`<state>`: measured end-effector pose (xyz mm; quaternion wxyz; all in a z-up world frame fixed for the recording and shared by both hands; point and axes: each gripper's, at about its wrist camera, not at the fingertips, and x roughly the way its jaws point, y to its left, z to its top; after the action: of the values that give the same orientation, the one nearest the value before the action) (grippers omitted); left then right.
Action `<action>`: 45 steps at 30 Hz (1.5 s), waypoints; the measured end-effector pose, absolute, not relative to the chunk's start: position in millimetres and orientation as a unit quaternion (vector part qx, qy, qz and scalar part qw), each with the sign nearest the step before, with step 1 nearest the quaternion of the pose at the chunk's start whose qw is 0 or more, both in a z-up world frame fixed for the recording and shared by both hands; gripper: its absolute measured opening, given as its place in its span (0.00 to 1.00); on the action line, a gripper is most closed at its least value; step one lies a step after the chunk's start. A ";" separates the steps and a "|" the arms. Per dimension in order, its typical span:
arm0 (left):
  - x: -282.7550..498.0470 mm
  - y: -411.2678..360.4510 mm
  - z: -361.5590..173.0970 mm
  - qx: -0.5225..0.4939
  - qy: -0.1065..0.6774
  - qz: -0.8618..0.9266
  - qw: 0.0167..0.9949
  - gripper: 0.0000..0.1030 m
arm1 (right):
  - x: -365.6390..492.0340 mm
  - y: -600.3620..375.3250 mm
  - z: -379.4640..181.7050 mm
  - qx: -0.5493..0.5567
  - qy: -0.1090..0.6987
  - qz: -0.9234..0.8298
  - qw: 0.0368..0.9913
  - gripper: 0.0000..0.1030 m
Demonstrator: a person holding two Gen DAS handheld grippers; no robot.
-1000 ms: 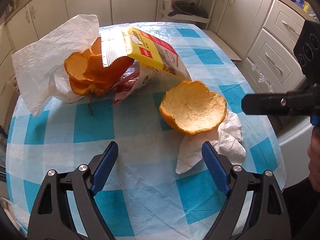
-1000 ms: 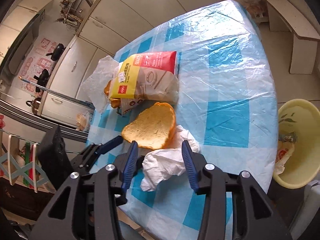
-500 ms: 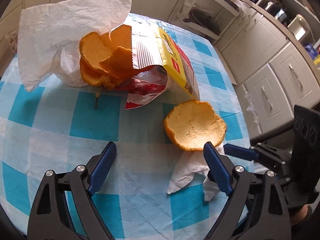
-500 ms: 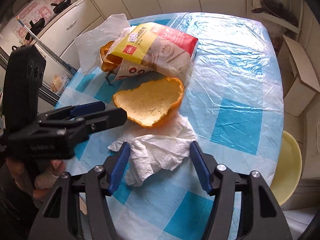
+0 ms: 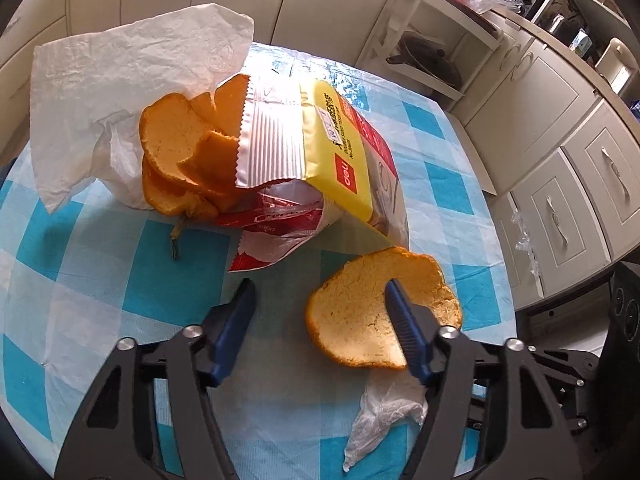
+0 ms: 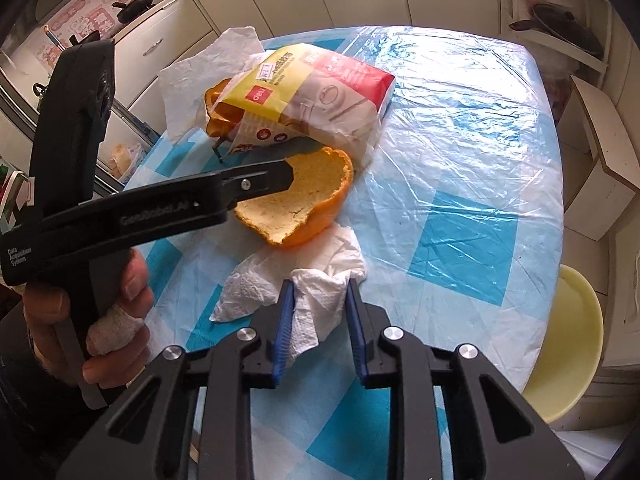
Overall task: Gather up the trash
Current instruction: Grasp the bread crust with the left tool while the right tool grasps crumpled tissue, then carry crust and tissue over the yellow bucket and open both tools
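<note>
A large orange peel (image 5: 372,312) lies on the checked table, also in the right wrist view (image 6: 304,196). My left gripper (image 5: 320,292) is open; its right finger is over the peel, its left finger beside it. A crumpled white tissue (image 6: 316,280) lies under the peel's near edge. My right gripper (image 6: 318,300) has narrowed around the tissue, which fills the gap between its blue pads; it also shows in the left wrist view (image 5: 384,412). A yellow and red snack bag (image 5: 320,152) and more peels (image 5: 180,152) lie on a white paper (image 5: 112,80).
A yellow bin (image 6: 568,344) stands on the floor right of the table. The table (image 6: 460,128) has a plastic-covered blue checked cloth. Cabinets (image 5: 560,128) and a shelf surround it. The hand holding my left gripper (image 6: 116,300) is at the left.
My left gripper moved forward and right over the large peel and narrowed somewhat. My right gripper advanced onto the tissue and closed in around it.
</note>
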<state>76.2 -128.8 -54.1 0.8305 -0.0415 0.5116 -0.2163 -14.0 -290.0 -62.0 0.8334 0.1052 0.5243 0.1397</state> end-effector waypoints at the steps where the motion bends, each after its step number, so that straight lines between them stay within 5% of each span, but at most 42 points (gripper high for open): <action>1: 75.7 -130.1 -53.4 -0.039 0.512 -0.216 0.830 0.35 | -15.0 -289.8 -61.3 0.102 0.526 0.140 0.833 0.26; 2: 76.6 -135.4 -54.4 -0.039 0.518 -0.219 0.826 0.19 | -13.3 -287.7 -60.7 0.100 0.526 0.139 0.833 0.26; 8: 70.7 -141.2 -41.4 -0.029 0.498 -0.217 0.839 0.08 | -24.2 -315.8 -54.2 0.117 0.514 0.105 0.843 0.26; 19: 39.3 -157.6 1.1 -0.043 0.475 -0.268 0.838 0.08 | -61.7 -415.9 -39.7 0.152 0.475 -0.082 0.863 0.26; 32: -9.8 -293.7 -6.0 0.029 0.471 -0.327 0.819 0.08 | -71.3 -473.5 -63.3 0.169 0.498 -0.173 0.833 0.29; 36: -15.7 -332.9 -24.7 0.064 0.483 -0.324 0.811 0.08 | -78.1 -500.5 -74.8 0.210 0.502 -0.194 0.816 0.47; 45: -17.5 -382.0 -58.8 0.096 0.517 -0.308 0.793 0.08 | -104.2 -535.5 -55.5 0.296 0.435 -0.206 0.825 0.56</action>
<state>-17.5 -382.0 -58.8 0.7929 0.0965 0.5172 -0.3075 -104.2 -535.5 -55.5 0.8250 0.2960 0.4351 -0.2063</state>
